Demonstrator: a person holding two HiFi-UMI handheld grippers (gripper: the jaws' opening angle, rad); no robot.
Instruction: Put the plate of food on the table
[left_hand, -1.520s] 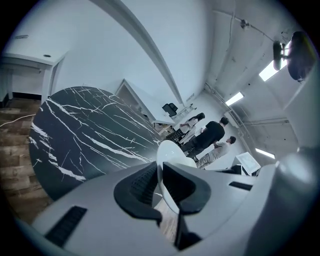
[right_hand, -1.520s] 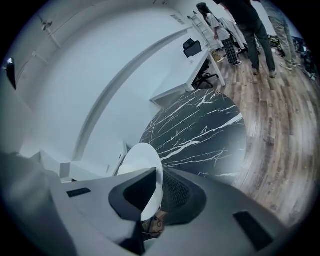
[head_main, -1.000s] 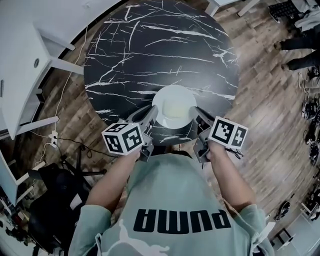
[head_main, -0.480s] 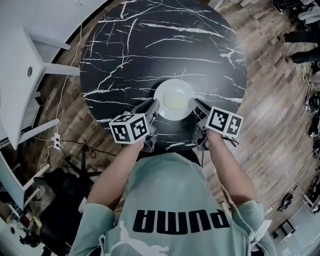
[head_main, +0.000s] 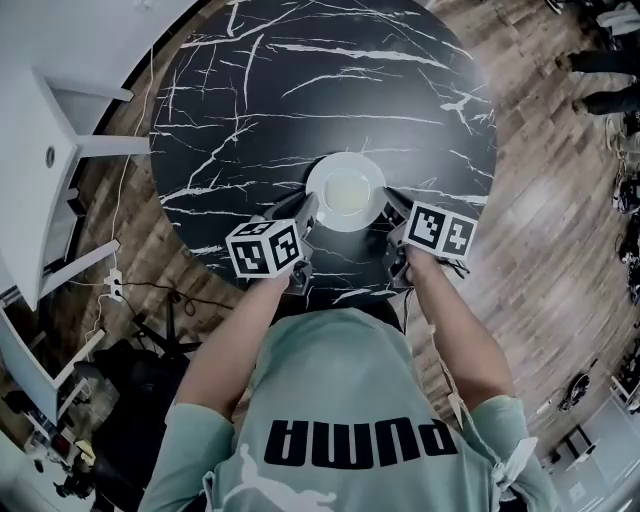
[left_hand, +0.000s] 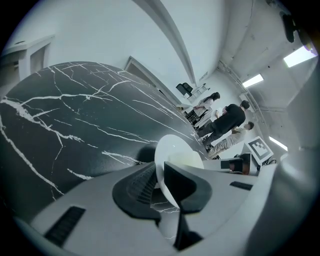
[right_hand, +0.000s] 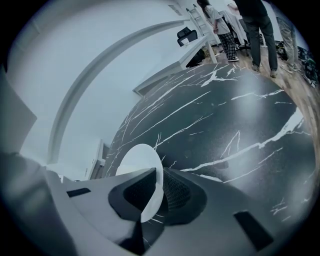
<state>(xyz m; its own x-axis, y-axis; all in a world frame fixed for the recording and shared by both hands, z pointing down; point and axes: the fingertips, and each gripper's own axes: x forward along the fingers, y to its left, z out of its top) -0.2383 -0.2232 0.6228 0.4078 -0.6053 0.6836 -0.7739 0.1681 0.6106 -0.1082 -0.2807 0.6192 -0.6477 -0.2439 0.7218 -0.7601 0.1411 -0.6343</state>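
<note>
A white round plate with pale yellowish food on it hangs over the near part of the round black marble table. My left gripper is shut on the plate's left rim. My right gripper is shut on its right rim. In the left gripper view the plate stands edge-on between the jaws of the left gripper, with the food showing above. In the right gripper view the plate is pinched in the right gripper. Whether the plate touches the tabletop I cannot tell.
White furniture stands left of the table, with cables on the wooden floor. People's legs show at the far right, and people stand beyond the table's far edge. A dark bag lies at lower left.
Both grippers have carried the plate forward, farther over the tabletop from its near edge. Both stay shut on the rim.
</note>
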